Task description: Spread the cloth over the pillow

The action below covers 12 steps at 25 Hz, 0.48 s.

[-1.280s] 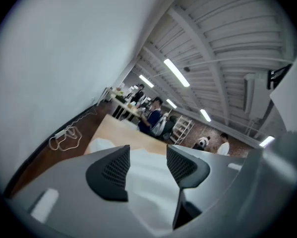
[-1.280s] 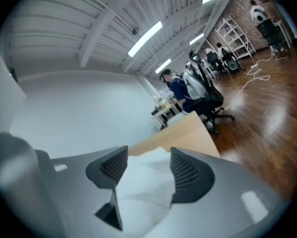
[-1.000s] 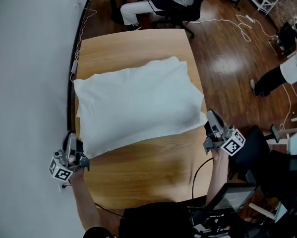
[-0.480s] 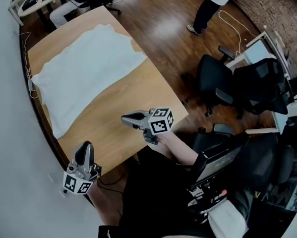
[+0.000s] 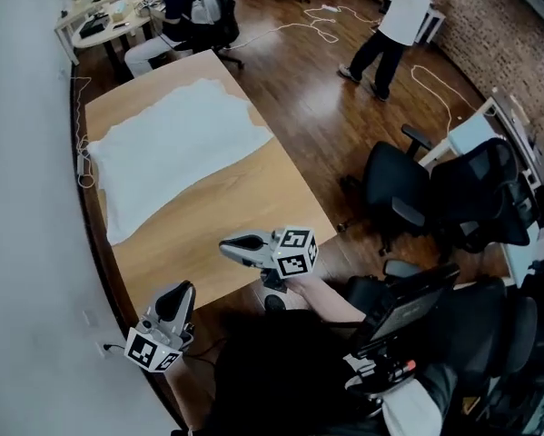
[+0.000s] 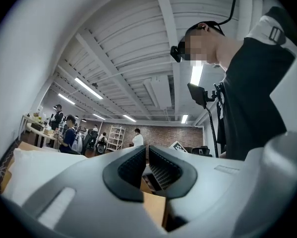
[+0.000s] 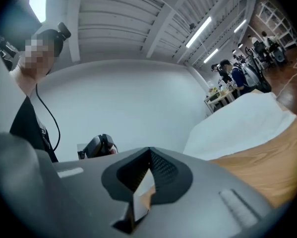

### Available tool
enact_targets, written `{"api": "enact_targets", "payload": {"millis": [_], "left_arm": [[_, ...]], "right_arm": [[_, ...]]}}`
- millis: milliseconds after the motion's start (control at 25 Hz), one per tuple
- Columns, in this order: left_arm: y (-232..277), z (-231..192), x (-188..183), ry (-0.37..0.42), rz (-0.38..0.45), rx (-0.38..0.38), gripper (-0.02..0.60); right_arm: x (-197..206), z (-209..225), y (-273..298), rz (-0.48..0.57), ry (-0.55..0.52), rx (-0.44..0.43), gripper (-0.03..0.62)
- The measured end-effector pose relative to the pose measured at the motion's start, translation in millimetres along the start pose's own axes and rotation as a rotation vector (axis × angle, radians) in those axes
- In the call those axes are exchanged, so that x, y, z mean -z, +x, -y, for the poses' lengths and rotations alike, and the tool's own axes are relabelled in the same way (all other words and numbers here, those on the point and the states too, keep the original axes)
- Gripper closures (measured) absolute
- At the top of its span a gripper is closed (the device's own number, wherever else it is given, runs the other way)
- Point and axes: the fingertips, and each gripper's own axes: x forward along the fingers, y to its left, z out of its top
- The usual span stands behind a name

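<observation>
"One item first: cloth position?"

"White cloth [image 5: 176, 148] lies spread on the far half of the wooden table [image 5: 226, 216], long side along the white wall [image 5: 26, 198]. It covers a raised, padded bulk. The pillow itself does not show apart from the cloth. One far corner reaches the table's floor-side edge."

"Grippers?"

"Both well clear of the cloth, at the table's near end. Right gripper [image 5: 224, 243] hangs over the bare wood and points across the table toward the wall. Its jaws are closed tip to tip, nothing between them. Left gripper [image 5: 182, 289] sits off the near corner, beside the wall, pointing up the table. Its jaws are also pressed together and empty. From the right gripper view, the left one shows just past the closed tips."

"Surroundings?"

"Dark wood floor [image 5: 317, 107] to the right of the table. Black office chairs [image 5: 408, 189] stand near the near end. A standing person in a white top [image 5: 394, 25] is far off on the floor. A seated person [image 5: 185, 12] is at a desk beyond the table's far end."
</observation>
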Motion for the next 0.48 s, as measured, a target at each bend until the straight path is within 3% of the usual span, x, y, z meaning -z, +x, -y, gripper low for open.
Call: {"api": "enact_targets", "payload": {"millis": [160,480], "left_arm": [[19,26,4,-0.018,-0.003,-0.020,0.577],[39,82,10,0.032,-0.061,-0.135,0.580]], "right_arm": [[-13,-21,-46,0.071,-0.082,-0.016,0.594],[3,-33,-106,0.064,-0.085,-0.060,0.592]]}}
